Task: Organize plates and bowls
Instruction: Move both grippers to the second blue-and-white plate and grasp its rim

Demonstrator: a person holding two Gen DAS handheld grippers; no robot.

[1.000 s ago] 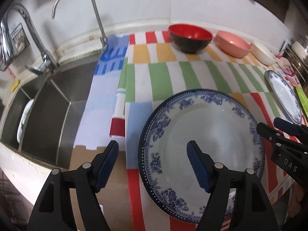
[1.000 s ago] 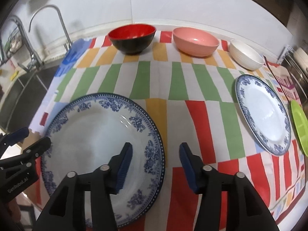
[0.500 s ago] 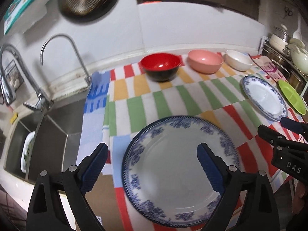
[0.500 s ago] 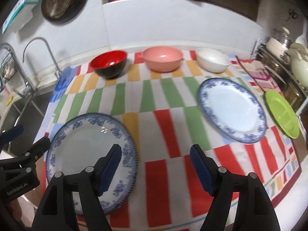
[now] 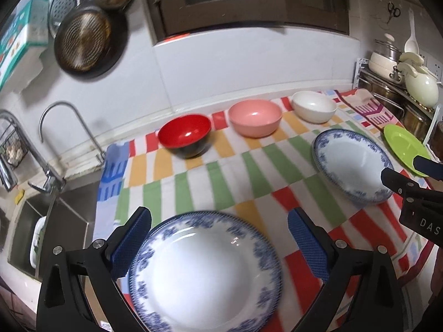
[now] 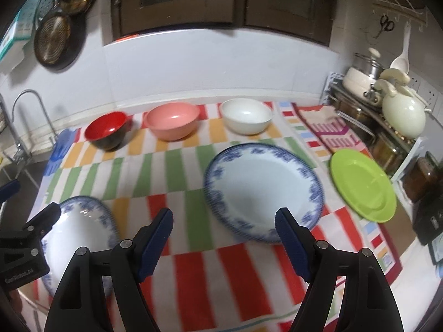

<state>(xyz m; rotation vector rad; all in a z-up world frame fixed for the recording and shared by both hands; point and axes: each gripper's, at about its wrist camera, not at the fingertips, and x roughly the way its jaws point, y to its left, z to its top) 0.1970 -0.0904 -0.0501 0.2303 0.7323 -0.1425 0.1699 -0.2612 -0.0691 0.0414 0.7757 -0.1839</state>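
Now the left gripper (image 5: 220, 229) is hanging spread wide above the near blue-patterned plate (image 5: 205, 274), its jaws having just been opening, with nothing pinched between them. Likewise the right gripper (image 6: 224, 232) is hovering with jaws apart and empty over the striped cloth (image 6: 193, 276), while the second blue-patterned plate (image 6: 263, 191) is lying flat between the near one and the green plate (image 6: 362, 188).

Three bowls (image 6: 173, 121), three plates (image 6: 263, 191)
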